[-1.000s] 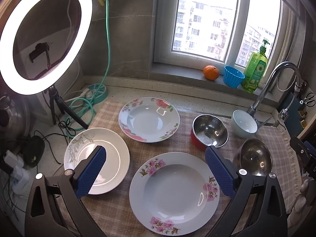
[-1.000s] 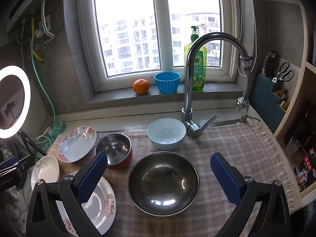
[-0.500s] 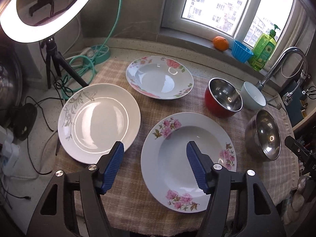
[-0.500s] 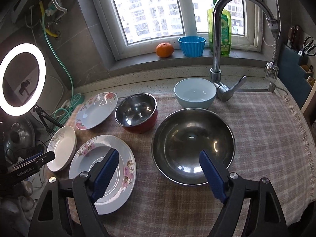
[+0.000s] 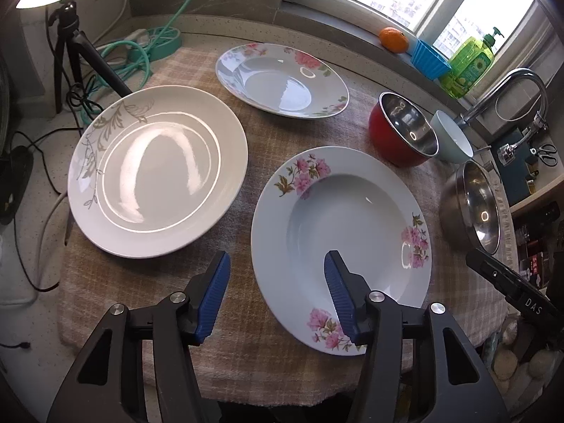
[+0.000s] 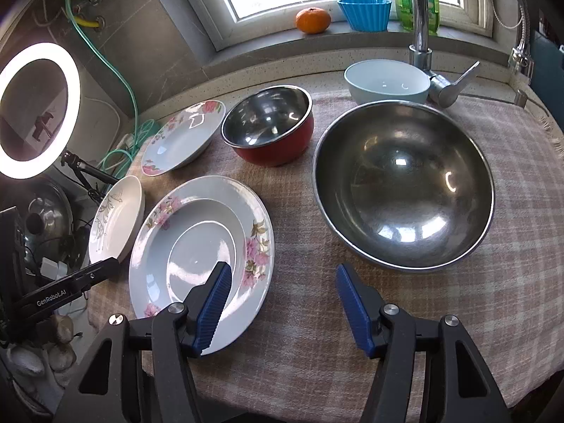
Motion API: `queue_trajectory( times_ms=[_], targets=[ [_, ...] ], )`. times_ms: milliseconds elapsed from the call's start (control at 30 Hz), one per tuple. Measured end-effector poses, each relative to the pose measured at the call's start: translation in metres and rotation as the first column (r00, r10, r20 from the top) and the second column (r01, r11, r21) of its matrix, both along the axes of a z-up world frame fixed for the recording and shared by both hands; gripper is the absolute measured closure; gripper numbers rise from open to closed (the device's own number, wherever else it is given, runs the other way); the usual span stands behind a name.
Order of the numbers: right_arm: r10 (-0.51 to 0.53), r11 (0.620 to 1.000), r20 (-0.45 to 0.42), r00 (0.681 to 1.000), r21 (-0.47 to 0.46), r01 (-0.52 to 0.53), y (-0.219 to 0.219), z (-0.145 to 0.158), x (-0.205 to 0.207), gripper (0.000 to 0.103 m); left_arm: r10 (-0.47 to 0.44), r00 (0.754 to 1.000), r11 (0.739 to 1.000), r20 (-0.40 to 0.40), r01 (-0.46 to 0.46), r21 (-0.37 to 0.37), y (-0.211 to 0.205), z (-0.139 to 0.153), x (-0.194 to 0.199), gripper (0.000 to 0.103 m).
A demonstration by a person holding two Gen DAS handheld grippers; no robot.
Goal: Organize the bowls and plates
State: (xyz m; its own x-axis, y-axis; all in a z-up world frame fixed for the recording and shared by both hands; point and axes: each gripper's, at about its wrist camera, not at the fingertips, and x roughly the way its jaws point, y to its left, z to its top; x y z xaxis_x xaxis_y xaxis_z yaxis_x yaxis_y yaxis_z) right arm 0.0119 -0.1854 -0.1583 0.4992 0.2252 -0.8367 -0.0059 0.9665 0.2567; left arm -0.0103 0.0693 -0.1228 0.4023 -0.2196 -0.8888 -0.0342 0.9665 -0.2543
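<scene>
Left wrist view shows cream plate [image 5: 155, 172] fully, right wrist view shows big steel bowl [image 6: 405, 183] fully, left hand-held gripper [image 5: 276, 296] closing astride floral plate [image 5: 338, 243] rim, not touching, right hand-held gripper [image 6: 282, 303] closing on nothing

Bare cloth [image 6: 303, 232] btwn plate [image 6: 201, 243], bowl [image 6: 402, 183]

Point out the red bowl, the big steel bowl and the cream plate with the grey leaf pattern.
red bowl [image 6: 275, 151], right wrist view, on its red outer wall.
big steel bowl [image 6: 402, 183], right wrist view, on its inner bottom.
cream plate [image 5: 158, 172], left wrist view, on its flat centre.
</scene>
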Motion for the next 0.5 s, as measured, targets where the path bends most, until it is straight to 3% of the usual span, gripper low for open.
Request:
queue_trajectory(
  times_ms=[500],
  targets=[
    [-0.064,0.993,-0.096,0.993,0.094,0.073,0.003,-0.027,-0.005,0.048,-0.164,0.986,0.986,-0.023,0.164,0.008,-0.01,-0.007,0.055,0.057]
  ],
)
